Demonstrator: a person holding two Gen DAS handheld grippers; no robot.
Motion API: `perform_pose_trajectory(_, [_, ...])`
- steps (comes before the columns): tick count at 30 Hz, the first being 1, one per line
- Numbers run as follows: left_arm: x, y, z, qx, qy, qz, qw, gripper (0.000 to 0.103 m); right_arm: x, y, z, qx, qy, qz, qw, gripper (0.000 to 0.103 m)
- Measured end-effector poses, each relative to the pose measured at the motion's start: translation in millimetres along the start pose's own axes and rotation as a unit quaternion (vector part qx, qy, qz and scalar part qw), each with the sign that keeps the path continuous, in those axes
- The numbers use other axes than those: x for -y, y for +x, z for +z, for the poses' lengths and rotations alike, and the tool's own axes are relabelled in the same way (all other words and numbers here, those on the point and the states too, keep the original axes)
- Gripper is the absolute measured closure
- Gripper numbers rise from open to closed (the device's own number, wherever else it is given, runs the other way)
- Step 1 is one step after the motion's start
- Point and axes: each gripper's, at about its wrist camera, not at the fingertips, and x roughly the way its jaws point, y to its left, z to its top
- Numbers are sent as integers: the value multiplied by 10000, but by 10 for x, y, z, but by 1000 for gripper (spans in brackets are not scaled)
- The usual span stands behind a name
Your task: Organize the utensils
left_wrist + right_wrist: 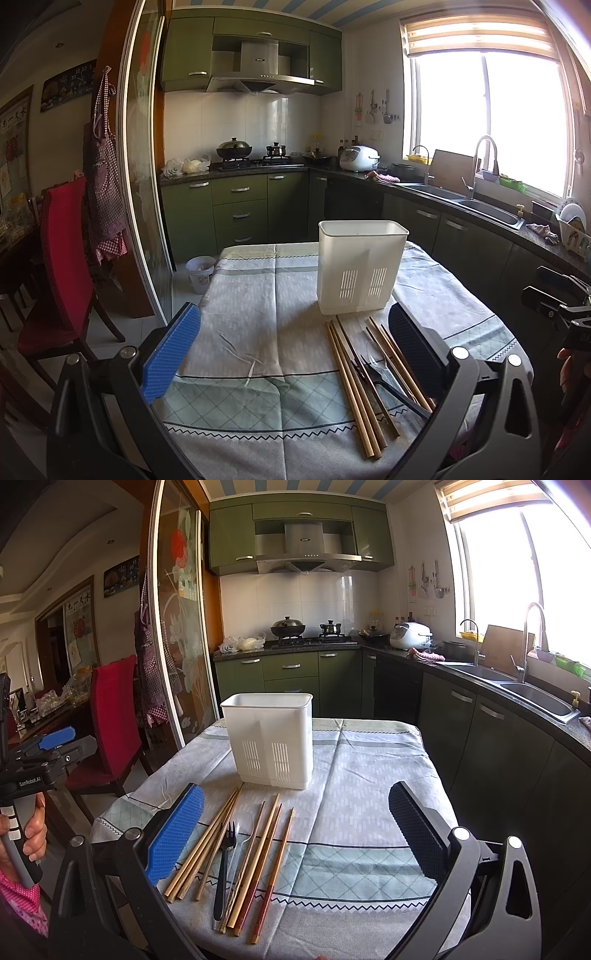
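Note:
A white plastic utensil holder point(360, 267) point(271, 738) stands upright on the cloth-covered table point(258, 295) point(362, 786). In front of it lie several wooden chopsticks point(351, 387) point(207, 842), a black plastic fork point(384, 382) point(223, 867) and a clear plastic spoon point(376, 352) point(243, 830), mixed in one loose row. My left gripper point(295, 350) hovers open above the near table, the utensils under its right finger. My right gripper point(295, 834) is also open, with the utensils beside its left finger. Neither holds anything.
A red chair point(62, 266) point(110, 716) stands left of the table by a sliding glass door point(144, 177). A small bin point(200, 273) sits on the floor. Green cabinets, a hob and a sink point(487, 210) point(535, 698) line the back and right walls.

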Motion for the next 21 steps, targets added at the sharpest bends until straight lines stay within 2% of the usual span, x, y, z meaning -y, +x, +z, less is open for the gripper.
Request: perform_pose_trajectory(21, [0,32,9,-12,5,15,10000,6,3,4,5,3,-1,1,10000,4])
